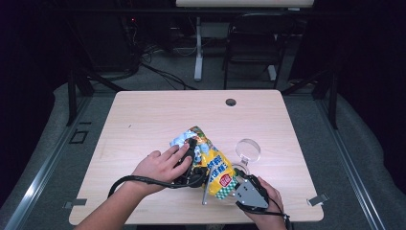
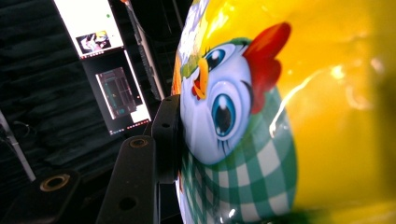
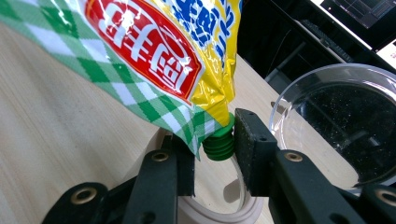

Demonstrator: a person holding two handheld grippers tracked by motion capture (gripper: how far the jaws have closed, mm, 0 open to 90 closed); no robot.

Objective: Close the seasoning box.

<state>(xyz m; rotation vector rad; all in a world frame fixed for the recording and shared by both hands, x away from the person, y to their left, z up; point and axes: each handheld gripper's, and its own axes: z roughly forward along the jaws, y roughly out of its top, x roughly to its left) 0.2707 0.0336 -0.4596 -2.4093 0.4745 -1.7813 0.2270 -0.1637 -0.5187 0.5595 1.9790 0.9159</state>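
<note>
A yellow pouch (image 1: 210,160) with a cartoon chicken (image 2: 224,107), green checks and a red label (image 3: 149,51) is held tilted above the wooden table (image 1: 153,120). My left gripper (image 1: 191,168) is shut on the pouch's body; one black pad (image 2: 168,135) presses into its side and the other jaw is hidden behind the bag. The pouch's green screw cap (image 3: 218,145) points down at the near end. My right gripper (image 3: 215,149) is shut on that cap, with a corner of the pouch caught against one pad.
A clear glass bowl (image 1: 248,149) stands just right of the pouch, close to my right gripper (image 1: 230,188). A pale ring (image 3: 224,212) lies on the table under the cap. A thin grey piece (image 1: 204,194) sits by the front edge. A cable hole (image 1: 231,102) marks the far side.
</note>
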